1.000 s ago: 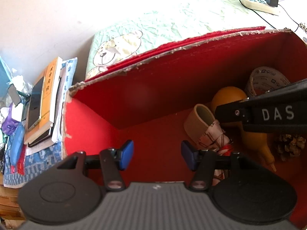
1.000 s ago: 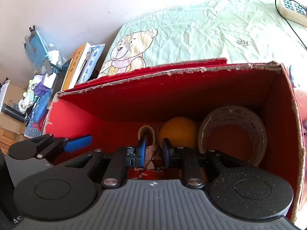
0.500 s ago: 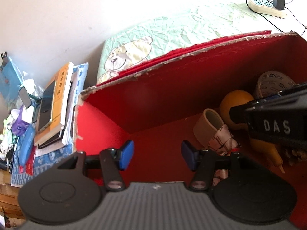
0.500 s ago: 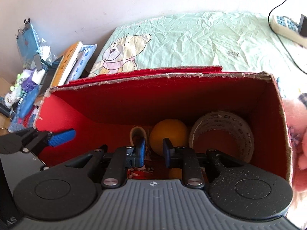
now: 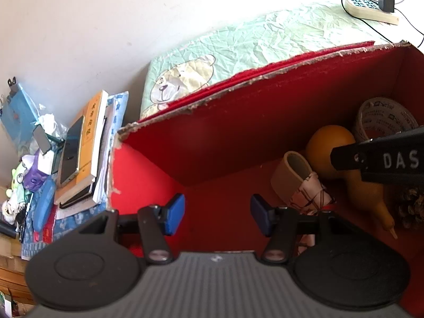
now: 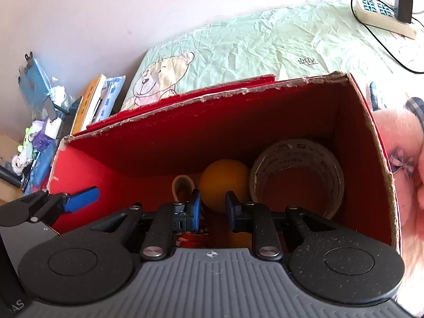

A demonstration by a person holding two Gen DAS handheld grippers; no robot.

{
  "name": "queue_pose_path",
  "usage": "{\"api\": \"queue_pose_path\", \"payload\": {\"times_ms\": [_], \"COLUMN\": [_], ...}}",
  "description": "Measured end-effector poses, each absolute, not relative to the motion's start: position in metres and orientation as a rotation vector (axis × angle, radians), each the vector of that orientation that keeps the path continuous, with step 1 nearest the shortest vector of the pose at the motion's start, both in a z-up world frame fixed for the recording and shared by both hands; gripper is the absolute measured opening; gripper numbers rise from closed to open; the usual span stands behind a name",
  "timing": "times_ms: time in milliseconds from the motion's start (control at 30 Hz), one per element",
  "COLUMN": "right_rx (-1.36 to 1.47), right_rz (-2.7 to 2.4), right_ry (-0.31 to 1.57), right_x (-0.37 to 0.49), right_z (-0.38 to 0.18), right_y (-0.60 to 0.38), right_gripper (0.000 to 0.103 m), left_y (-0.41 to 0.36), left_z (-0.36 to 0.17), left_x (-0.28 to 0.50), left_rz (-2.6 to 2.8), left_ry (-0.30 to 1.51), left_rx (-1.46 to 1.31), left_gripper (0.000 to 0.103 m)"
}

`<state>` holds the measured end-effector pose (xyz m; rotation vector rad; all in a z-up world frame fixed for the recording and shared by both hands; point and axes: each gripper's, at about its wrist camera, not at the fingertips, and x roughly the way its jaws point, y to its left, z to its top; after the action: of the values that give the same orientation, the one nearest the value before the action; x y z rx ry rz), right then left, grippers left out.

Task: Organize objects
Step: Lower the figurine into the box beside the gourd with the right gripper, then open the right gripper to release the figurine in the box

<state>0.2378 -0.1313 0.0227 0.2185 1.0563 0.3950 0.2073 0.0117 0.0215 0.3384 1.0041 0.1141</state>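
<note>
pale wall (image 5: 106,26), bear-print bedspread (image 6: 265,45)

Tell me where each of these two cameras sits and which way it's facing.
Left wrist: behind the open left gripper, angled down into the red box; the right gripper crosses at right.
Right wrist: behind the right gripper, looking down at the gourd and tape roll.
Shared: box, gourd, tape roll, bear blanket.

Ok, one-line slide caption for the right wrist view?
Right gripper poised with empty, narrowly parted jaws over a red cardboard box holding a gourd and tape roll.
</note>
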Motion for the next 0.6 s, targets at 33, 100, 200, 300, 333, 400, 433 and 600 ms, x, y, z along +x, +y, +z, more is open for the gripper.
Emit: {"api": "queue_pose_path", "payload": {"times_ms": [33,100,200,300,333,400,433,600], "right_rx": [0.205,0.176,0.185,0.197,0.198,0.202,0.207,0.159], "right_rz": [0.394,0.393,0.391,0.399,0.402,0.413,0.421,0.416], "right_ry": [1.054,1.047,1.025,1.023,1.023,1.020,1.015,0.966], "right_x": [0.237,0.235,0.233,0.234,0.234,0.234,0.233,0.225], "right_z": [0.023,0.024,0.025,0.024,0.024,0.025,0.026,0.037], "right_y": [-0.130,-0.125,-0.127,-0.129,-0.129,-0.130,-0.132,-0.137], "right_gripper": [0.023,0.023,0.023,0.023,0.023,0.023,0.023,0.027], "left_y": [0.014,0.007,0.005,0.007,0.008,0.010,0.010,0.011], "left_z": [0.019,0.026,0.028,0.027,0.027,0.028,0.029,0.033], "left_x": [0.208,0.206,0.205,0.205,0.204,0.203,0.201,0.199], "left_rz": [0.117,0.121,0.127,0.134,0.137,0.141,0.147,0.209], "left_ry": [1.001,0.993,0.977,0.966,0.961,0.942,0.931,0.932], "left_rx": [0.342,0.345,0.353,0.352,0.348,0.347,0.348,0.344], "left_gripper": [0.060,0.061,0.063,0.063,0.063,0.063,0.064,0.065]}}
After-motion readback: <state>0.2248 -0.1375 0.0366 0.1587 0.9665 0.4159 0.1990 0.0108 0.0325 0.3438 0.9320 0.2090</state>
